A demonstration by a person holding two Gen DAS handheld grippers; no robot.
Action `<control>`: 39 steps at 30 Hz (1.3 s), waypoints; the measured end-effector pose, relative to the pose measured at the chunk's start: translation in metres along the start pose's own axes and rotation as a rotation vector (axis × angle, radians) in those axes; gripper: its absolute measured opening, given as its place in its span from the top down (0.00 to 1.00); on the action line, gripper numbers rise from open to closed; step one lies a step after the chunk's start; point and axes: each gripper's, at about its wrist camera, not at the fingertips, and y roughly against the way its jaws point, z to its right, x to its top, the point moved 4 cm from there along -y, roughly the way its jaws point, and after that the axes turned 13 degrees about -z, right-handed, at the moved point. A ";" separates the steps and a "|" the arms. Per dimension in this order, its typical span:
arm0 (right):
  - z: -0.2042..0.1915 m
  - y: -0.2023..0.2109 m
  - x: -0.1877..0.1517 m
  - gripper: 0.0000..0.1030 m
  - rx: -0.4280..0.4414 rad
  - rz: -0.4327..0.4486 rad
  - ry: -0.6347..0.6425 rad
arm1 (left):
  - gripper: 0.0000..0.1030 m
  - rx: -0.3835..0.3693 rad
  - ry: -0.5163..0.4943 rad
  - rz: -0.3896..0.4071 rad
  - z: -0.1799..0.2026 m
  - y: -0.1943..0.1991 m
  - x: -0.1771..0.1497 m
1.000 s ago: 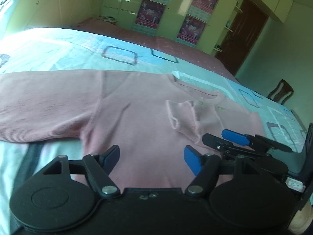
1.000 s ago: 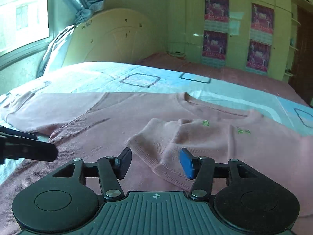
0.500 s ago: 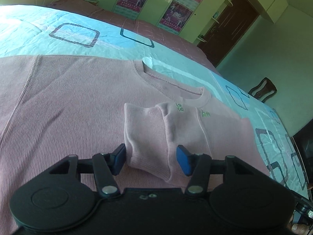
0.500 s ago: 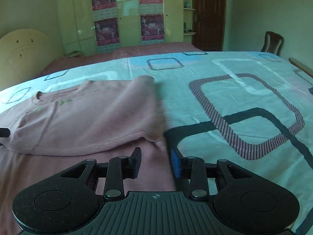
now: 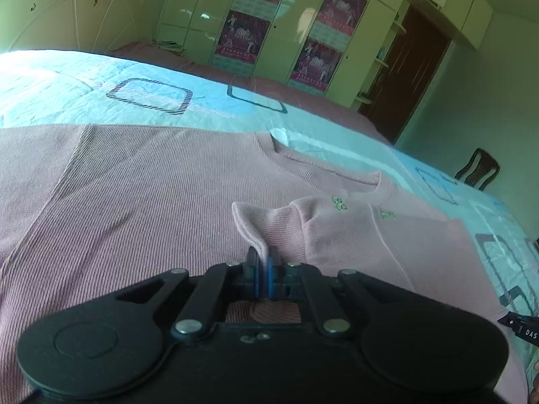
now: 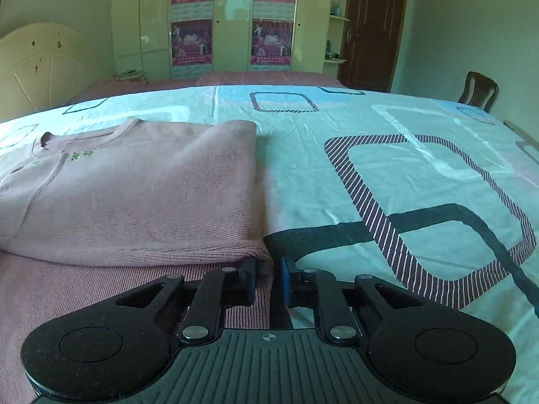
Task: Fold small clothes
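A pink knit sweater (image 5: 151,195) lies flat on the bed, one sleeve folded across its chest. My left gripper (image 5: 262,262) is shut on that sleeve's cuff (image 5: 256,225), which bunches up out of the blue pads. In the right wrist view the sweater (image 6: 134,195) shows a folded side edge. My right gripper (image 6: 267,269) sits at the near corner of that fold. Its jaws are closing with the fabric corner between them, and a dark gap still shows beside the blue pad (image 6: 284,271).
The light blue bed sheet (image 6: 370,168) with dark square patterns spreads to the right of the sweater. A wardrobe with posters (image 6: 232,17), a brown door (image 6: 370,27) and a wooden chair (image 6: 478,91) stand beyond the bed. A headboard (image 6: 40,64) rises at the left.
The left gripper moved in over the folded sleeve and shut on its cuff. The right gripper swung to the sweater's right edge and narrowed its jaws around the corner.
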 end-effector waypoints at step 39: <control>-0.036 -0.067 0.123 1.00 0.201 0.032 0.242 | 0.41 0.012 -0.330 -0.039 0.083 -0.034 0.038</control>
